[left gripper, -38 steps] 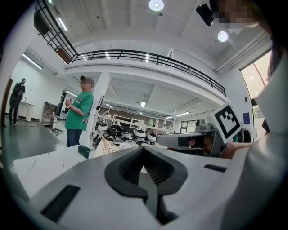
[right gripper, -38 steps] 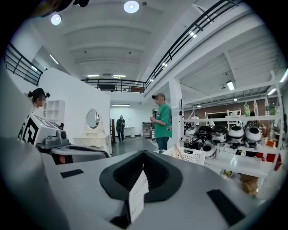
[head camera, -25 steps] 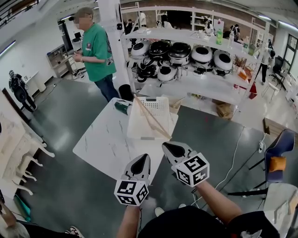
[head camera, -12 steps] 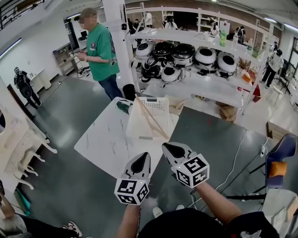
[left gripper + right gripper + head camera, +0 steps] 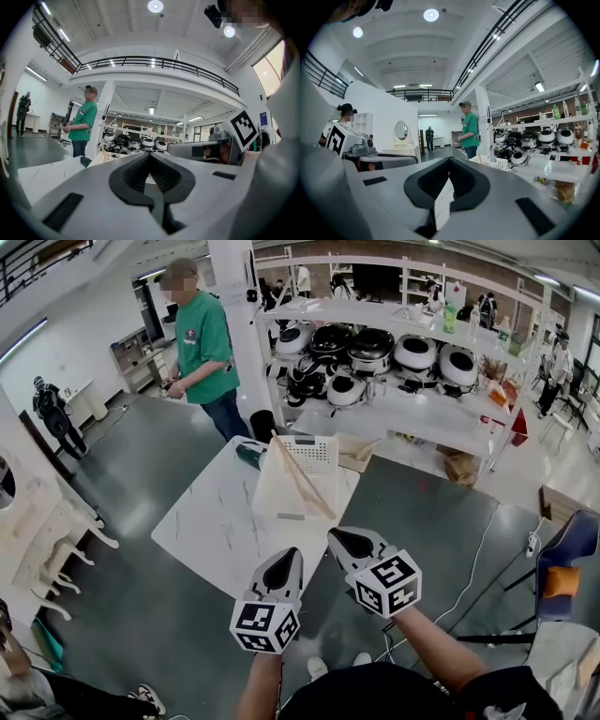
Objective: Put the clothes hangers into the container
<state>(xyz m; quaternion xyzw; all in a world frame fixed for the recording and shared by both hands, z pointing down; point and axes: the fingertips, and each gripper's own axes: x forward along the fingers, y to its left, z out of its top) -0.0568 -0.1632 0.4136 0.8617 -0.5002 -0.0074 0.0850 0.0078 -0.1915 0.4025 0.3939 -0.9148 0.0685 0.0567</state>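
A white slotted container [image 5: 269, 491] stands on the far right part of the white marbled table [image 5: 216, 521]. Wooden clothes hangers [image 5: 305, 482] lie slanted in it, one end sticking up over its back rim. My left gripper [image 5: 285, 562] and right gripper [image 5: 348, 542] hang side by side in the air, short of the table's near edge, both shut with nothing held. In the left gripper view the container [image 5: 106, 158] peeks out left of the shut left gripper [image 5: 149, 154]. In the right gripper view the container [image 5: 492, 162] lies beyond the right gripper [image 5: 449, 160]. A white slip [image 5: 442, 204] shows in the hollow behind that gripper's tips.
A dark green object [image 5: 249, 455] lies on the table left of the container. A person in a green shirt [image 5: 202, 338] stands behind the table. Shelves with several rice cookers [image 5: 375, 357] are at the back, a cardboard box [image 5: 456, 465] beneath, a blue chair [image 5: 561, 549] at right.
Both grippers stay where they were. The view has shifted slightly, and the person in green has turned and lowered the hands.
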